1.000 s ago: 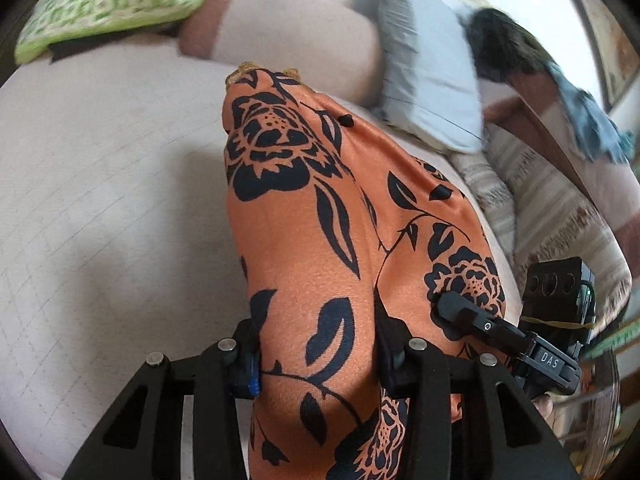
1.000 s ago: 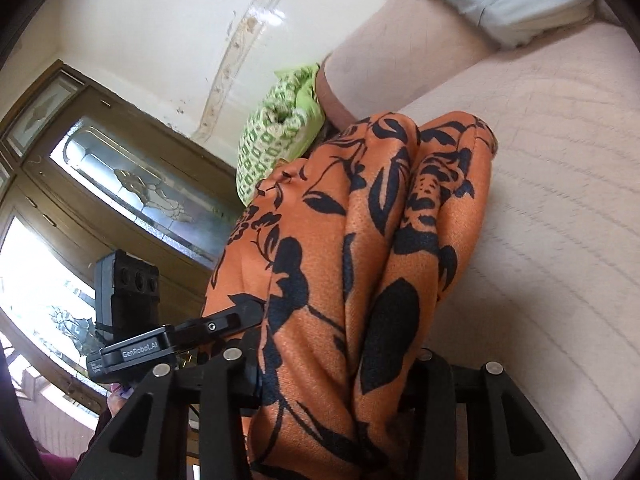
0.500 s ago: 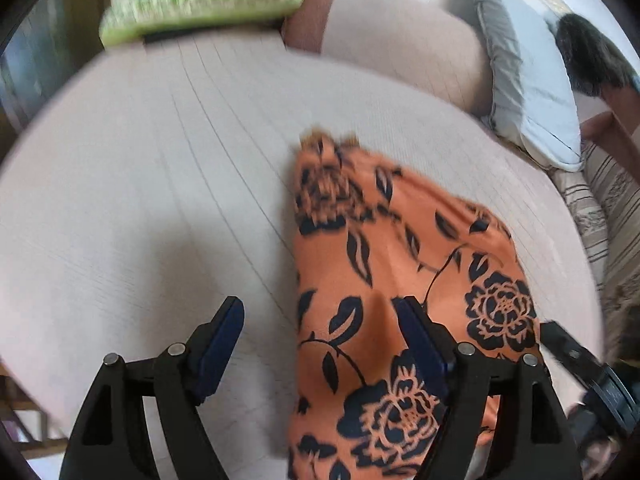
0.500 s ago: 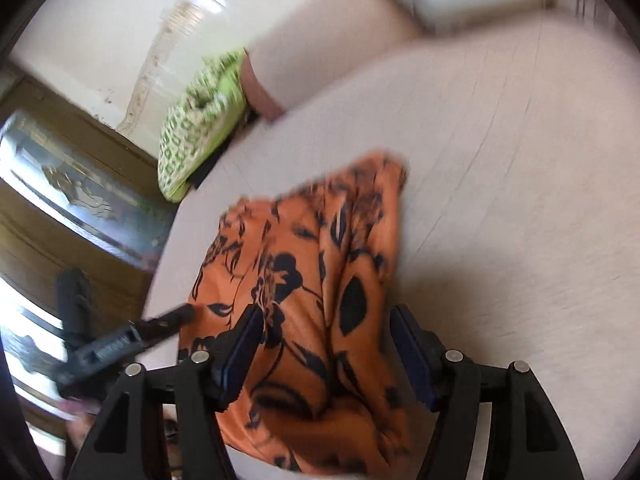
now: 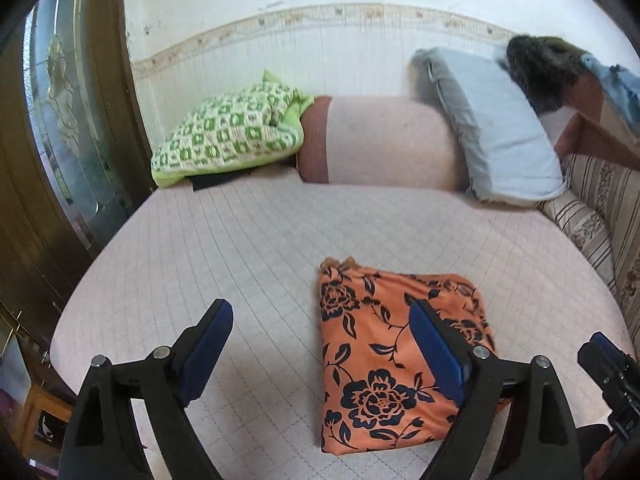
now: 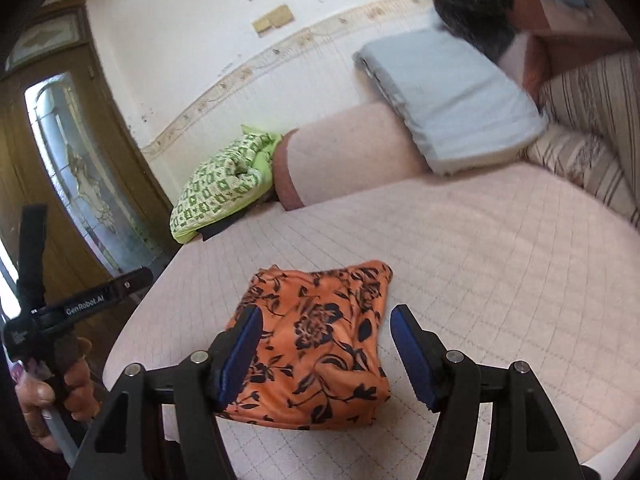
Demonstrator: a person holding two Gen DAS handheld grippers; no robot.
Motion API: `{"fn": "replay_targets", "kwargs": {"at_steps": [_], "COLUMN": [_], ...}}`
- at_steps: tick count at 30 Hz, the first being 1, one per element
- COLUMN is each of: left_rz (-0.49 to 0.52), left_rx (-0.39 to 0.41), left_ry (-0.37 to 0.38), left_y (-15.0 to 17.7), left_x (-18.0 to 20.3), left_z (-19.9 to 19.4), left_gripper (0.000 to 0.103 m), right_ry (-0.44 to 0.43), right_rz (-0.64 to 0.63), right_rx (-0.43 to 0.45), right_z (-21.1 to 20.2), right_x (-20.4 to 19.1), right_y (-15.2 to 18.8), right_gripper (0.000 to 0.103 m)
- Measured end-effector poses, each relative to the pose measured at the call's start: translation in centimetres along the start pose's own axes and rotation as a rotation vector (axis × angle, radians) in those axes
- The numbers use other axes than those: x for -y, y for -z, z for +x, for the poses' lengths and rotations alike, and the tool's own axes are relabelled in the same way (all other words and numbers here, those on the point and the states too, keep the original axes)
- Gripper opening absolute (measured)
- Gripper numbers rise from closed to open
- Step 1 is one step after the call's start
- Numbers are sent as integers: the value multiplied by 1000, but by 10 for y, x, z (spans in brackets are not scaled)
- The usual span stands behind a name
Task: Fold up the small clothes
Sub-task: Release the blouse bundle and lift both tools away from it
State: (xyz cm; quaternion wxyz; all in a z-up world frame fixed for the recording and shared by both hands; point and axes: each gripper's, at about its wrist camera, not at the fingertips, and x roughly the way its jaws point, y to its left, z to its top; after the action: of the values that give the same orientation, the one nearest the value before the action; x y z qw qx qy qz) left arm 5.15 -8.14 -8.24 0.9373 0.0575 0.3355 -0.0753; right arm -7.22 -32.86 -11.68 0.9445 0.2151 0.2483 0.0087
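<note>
Orange floral garment lies folded into a rough rectangle on the pale pink quilted bed, near the front edge, resting flat w/ nothing holding it. Black flower & leaf print faces up; a small frayed bit shows at its far left corner in the left wrist view. Left gripper hangs above the bed w/ jaws spread wide, empty; its left blue pad is over bare quilt, its right pad is in front of the garment's right half, can't tell if touching. Right gripper also has jaws wide apart & grips nothing; the garment sits between & beyond its fingers, left pad overlapping the cloth's left edge in view. From the right wrist cam the person's left hand shows at the lower left, wrapped round the handle of the other gripper unit. At the back of the bed: green-and-white patterned pillow on the left, pink bolster next to it, grey-blue pillow leaning on the right. Striped cushion runs along the right side. Wooden door w/ glass panel stands to the left, white wall w/ a patterned border strip behind. Right wrist view is a bit blurred toward the top right.
</note>
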Motion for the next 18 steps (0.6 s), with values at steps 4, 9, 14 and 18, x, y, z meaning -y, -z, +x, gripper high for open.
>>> {"fn": "replay_targets", "kwargs": {"at_steps": [4, 9, 14, 18], "left_rz": [16, 35, 36, 34], "left_rx": [46, 87, 134, 165], "left_ry": [0, -3, -4, -7], "left_y": [-3, -5, -6, -6], "left_x": [-2, -4, -7, -10], "left_z": [-20, -39, -56, -65], "left_gripper": [90, 90, 99, 100], "right_ry": [-16, -6, -4, 6], "right_rz": [-38, -97, -146, -181], "right_rx": [26, 47, 66, 69], "right_z": [-10, -17, -22, -23], "right_x": [-23, -50, -68, -78], "right_y": [-5, -8, -9, -7], "right_gripper": [70, 70, 70, 70]}}
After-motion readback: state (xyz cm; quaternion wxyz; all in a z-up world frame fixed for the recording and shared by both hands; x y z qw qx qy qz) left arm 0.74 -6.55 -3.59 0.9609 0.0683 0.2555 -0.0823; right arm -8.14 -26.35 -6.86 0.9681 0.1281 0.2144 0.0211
